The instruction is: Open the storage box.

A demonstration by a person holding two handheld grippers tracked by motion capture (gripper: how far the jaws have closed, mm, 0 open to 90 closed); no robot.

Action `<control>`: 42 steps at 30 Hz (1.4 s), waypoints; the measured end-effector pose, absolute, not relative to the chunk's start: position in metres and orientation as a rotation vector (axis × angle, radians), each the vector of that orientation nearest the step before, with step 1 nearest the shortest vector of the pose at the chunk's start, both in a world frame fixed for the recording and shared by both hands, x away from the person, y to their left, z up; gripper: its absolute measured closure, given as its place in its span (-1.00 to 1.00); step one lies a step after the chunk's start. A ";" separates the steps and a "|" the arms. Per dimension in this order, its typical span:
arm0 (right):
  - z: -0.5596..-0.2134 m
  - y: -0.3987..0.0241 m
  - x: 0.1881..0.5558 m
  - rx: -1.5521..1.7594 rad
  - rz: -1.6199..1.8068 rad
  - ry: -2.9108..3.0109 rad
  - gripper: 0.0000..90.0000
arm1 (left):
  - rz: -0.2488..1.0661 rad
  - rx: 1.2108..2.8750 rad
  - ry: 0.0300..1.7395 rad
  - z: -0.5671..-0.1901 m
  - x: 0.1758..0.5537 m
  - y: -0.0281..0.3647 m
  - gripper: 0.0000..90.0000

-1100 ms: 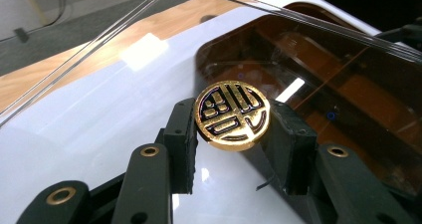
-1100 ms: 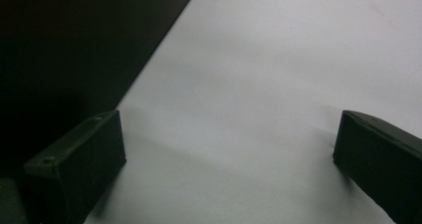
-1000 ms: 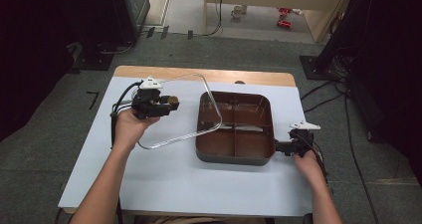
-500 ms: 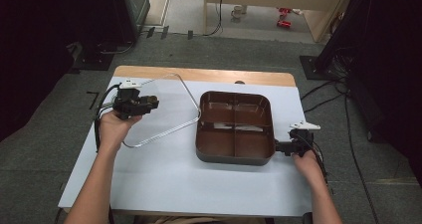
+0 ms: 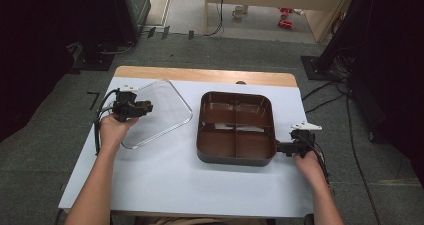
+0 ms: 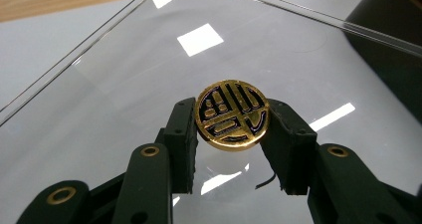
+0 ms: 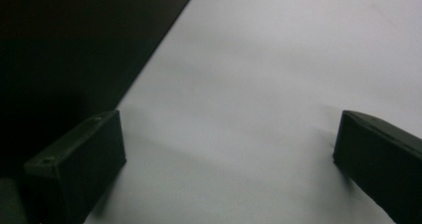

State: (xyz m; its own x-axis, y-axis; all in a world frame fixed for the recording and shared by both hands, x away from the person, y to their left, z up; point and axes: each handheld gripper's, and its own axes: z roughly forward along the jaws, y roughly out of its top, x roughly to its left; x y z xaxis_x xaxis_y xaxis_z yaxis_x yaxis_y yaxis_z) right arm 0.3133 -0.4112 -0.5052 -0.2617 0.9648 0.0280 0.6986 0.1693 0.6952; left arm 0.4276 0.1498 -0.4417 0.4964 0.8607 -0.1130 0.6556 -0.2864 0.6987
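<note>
1. The left gripper (image 6: 233, 149) is clenched on a round gold-and-black knob (image 6: 233, 113) that sits on the clear lid (image 6: 124, 89); one black jaw presses on each side of the knob, which stands between the pads near their tips.
2. In the high view the left gripper (image 5: 142, 107) reaches over the near-left part of the clear lid (image 5: 160, 112), which lies on the left half of the white table (image 5: 165, 175), tilted askew to the table's edges.
3. The lid is just beside the brown tray (image 5: 235, 157) and apart from it, with a strip of bare table between them.
4. The tray has four compartments and stands right of the table's middle.
5. The right gripper (image 5: 282, 147) sits at the tray's near-right corner; whether it touches the tray cannot be told.
6. In the right gripper view its jaws stand wide apart with nothing between them, bare white table (image 7: 259, 84) under them and the dark tray wall (image 7: 64, 50) beside one jaw.
</note>
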 end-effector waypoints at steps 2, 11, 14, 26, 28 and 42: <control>-0.505 -0.411 0.313 1.570 0.847 2.030 -1.00 | 0.380 2.045 1.255 -0.447 0.432 0.150 0.31; -0.505 -0.411 0.313 1.570 0.846 2.029 -1.00 | 0.400 2.083 1.267 -0.461 0.442 0.144 0.31; -0.505 -0.411 0.313 1.570 0.846 2.029 -1.00 | 0.402 2.102 1.268 -0.464 0.443 0.141 0.30; -0.505 -0.411 0.313 1.569 0.847 2.028 -1.00 | 0.361 2.093 1.283 -0.470 0.445 0.142 0.28; -0.505 -0.411 0.313 1.570 0.846 2.028 -1.00 | 0.341 2.077 1.286 -0.470 0.445 0.143 0.24; -0.505 -0.411 0.313 1.569 0.847 2.028 -1.00 | 0.273 2.001 1.255 -0.444 0.434 0.146 -0.20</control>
